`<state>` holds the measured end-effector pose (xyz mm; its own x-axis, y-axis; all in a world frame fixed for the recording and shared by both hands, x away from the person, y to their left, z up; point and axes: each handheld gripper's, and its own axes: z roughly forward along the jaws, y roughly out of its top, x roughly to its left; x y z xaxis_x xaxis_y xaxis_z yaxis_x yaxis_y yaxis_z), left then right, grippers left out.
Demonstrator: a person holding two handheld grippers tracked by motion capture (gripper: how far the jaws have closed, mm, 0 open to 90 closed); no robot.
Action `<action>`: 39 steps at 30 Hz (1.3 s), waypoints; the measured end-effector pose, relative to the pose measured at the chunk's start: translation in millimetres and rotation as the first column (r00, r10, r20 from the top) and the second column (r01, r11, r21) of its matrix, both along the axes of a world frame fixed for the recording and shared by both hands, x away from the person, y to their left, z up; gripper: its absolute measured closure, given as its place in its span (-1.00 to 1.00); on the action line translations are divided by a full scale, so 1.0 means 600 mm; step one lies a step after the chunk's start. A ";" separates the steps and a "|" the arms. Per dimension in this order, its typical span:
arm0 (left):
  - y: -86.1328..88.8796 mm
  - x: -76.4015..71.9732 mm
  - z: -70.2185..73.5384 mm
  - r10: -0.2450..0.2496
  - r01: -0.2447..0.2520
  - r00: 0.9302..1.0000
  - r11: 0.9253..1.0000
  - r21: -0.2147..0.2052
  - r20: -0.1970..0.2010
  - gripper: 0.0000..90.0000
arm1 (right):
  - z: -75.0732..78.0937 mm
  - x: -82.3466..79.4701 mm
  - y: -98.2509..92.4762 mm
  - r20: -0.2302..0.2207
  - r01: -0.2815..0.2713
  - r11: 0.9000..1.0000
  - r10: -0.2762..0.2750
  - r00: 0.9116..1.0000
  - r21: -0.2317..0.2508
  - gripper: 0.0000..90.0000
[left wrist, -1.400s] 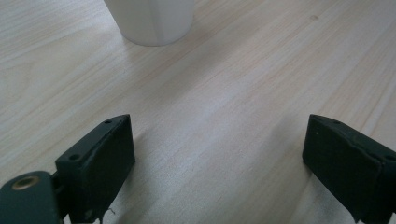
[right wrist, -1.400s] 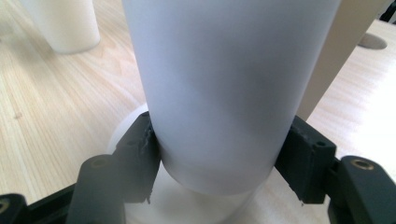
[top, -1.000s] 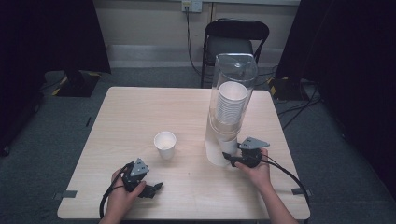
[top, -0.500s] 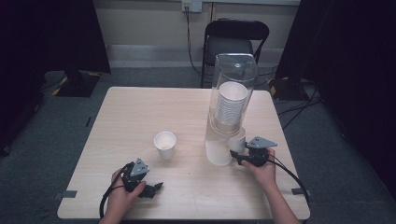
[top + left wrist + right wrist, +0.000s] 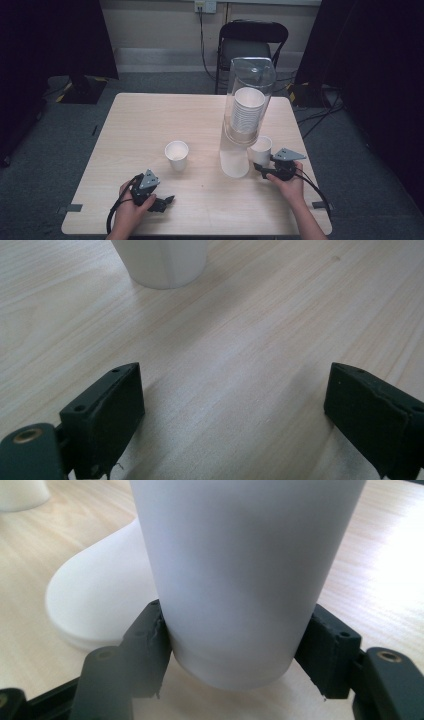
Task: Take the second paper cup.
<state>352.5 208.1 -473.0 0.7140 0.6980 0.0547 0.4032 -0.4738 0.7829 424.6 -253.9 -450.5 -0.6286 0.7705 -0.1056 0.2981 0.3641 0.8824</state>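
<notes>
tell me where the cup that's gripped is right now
In the high view the gripped cup sits at the table's right side, clamped in the right gripper, just right of the clear cup dispenser.

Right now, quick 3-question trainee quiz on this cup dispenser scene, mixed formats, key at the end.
1. True or false: the right hand-held gripper is shut on a white paper cup.
2. Multiple choice: the loose cup standing mid-table is A) lying on its side, B) upright and apart from both grippers, C) inside the dispenser.
3. Fill in: the left hand-held gripper has its jaws ____ with only bare table between them.

Key:
1. True; its pads press both sides of the cup near the base.
2. B
3. open
</notes>
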 end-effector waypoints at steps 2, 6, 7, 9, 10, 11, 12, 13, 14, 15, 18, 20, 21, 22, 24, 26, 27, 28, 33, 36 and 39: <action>0.000 0.000 0.000 -0.001 0.001 1.000 1.000 0.002 0.000 -0.81 | 0.003 -0.007 -0.001 0.001 -0.017 1.000 0.017 1.000 0.000 -0.21; 0.000 0.000 0.000 -0.001 0.001 1.000 1.000 0.002 0.000 -0.81 | 0.008 -0.025 -0.002 0.004 -0.051 0.998 0.051 0.999 0.042 -0.21; 0.000 0.000 0.000 -0.001 0.001 1.000 1.000 0.002 0.000 -0.81 | 0.008 -0.030 0.000 0.009 -0.061 0.997 0.061 0.998 0.049 -0.21; 0.001 0.000 0.000 -0.002 0.002 1.000 1.000 0.006 0.001 -0.81 | 0.005 -0.041 0.006 0.006 -0.085 0.994 0.085 0.996 0.064 -0.21; 0.000 0.000 0.000 -0.001 0.001 1.000 1.000 0.003 0.001 -0.81 | 0.002 -0.047 0.011 -0.003 -0.095 0.993 0.096 0.995 0.067 -0.21; 0.000 0.000 0.000 -0.001 0.001 1.000 1.000 0.002 0.001 -0.81 | -0.001 -0.052 0.017 -0.010 -0.112 0.992 0.113 0.994 0.058 -0.21; 0.000 0.000 0.000 -0.001 0.001 1.000 1.000 0.003 0.001 -0.81 | -0.002 -0.057 0.023 -0.020 -0.122 0.992 0.123 0.992 0.046 -0.21; 0.000 0.000 0.000 -0.001 0.001 1.000 1.000 0.003 0.001 -0.81 | -0.004 -0.059 0.028 -0.025 -0.130 0.991 0.131 0.991 0.036 -0.21; 0.001 0.000 0.000 -0.002 0.002 1.000 1.000 0.006 0.001 -0.81 | -0.004 -0.061 0.032 -0.026 -0.138 0.990 0.139 0.990 0.024 -0.21; 0.001 0.000 0.000 -0.002 0.002 1.000 1.000 0.006 0.000 -0.81 | -0.004 -0.062 0.034 -0.027 -0.139 0.990 0.140 0.990 0.018 -0.21; 0.001 -0.001 0.000 -0.003 0.003 1.000 1.000 0.005 0.001 -0.81 | -0.002 -0.063 0.032 -0.027 -0.141 0.989 0.142 0.990 0.033 -0.21; 0.001 -0.001 0.000 -0.003 0.003 1.000 1.000 0.006 0.000 -0.81 | -0.001 -0.066 0.030 -0.029 -0.153 0.988 0.154 0.988 0.032 -0.21; 0.001 -0.001 0.000 -0.003 0.003 1.000 1.000 0.006 0.001 -0.81 | -0.002 -0.067 0.030 -0.030 -0.159 0.987 0.160 0.987 0.030 -0.21; 0.001 -0.001 0.000 -0.003 0.003 1.000 1.000 0.007 0.000 -0.81 | -0.002 -0.068 0.030 -0.030 -0.158 0.987 0.159 0.987 0.029 -0.21; 0.001 -0.001 0.000 -0.003 0.003 1.000 1.000 0.007 0.001 -0.81 | -0.004 -0.068 0.032 -0.041 -0.164 0.986 0.165 0.985 0.026 -0.21; 0.001 -0.001 0.000 -0.003 0.003 1.000 1.000 0.007 0.000 -0.81 | -0.006 -0.068 0.032 -0.040 -0.167 0.986 0.168 0.985 0.013 -0.21; 0.001 -0.001 0.000 -0.003 0.003 1.000 1.000 0.006 0.001 -0.81 | -0.006 -0.068 0.032 -0.038 -0.172 0.985 0.172 0.984 0.015 -0.21; 0.001 -0.001 0.000 -0.003 0.003 1.000 1.000 0.006 0.000 -0.81 | -0.005 -0.069 0.033 -0.032 -0.186 0.982 0.187 0.982 0.025 -0.21; 0.001 -0.001 0.000 -0.003 0.003 1.000 1.000 0.006 0.001 -0.81 | -0.005 -0.074 0.043 -0.030 -0.232 0.972 0.234 0.972 0.037 -0.21; 0.001 -0.001 0.000 -0.003 0.003 1.000 1.000 0.006 0.000 -0.81 | -0.005 -0.078 0.060 -0.029 -0.282 0.959 0.283 0.959 0.019 -0.21; 0.001 -0.001 0.000 -0.003 0.003 1.000 1.000 0.005 0.000 -0.81 | -0.006 -0.081 0.078 -0.046 -0.323 0.947 0.323 0.945 0.008 -0.22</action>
<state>352.1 208.7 -472.9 0.7157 0.6959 0.0588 0.4017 -0.4790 0.7805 375.8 -207.1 -454.2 -0.8478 0.5257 -0.0700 0.2053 0.4470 0.8707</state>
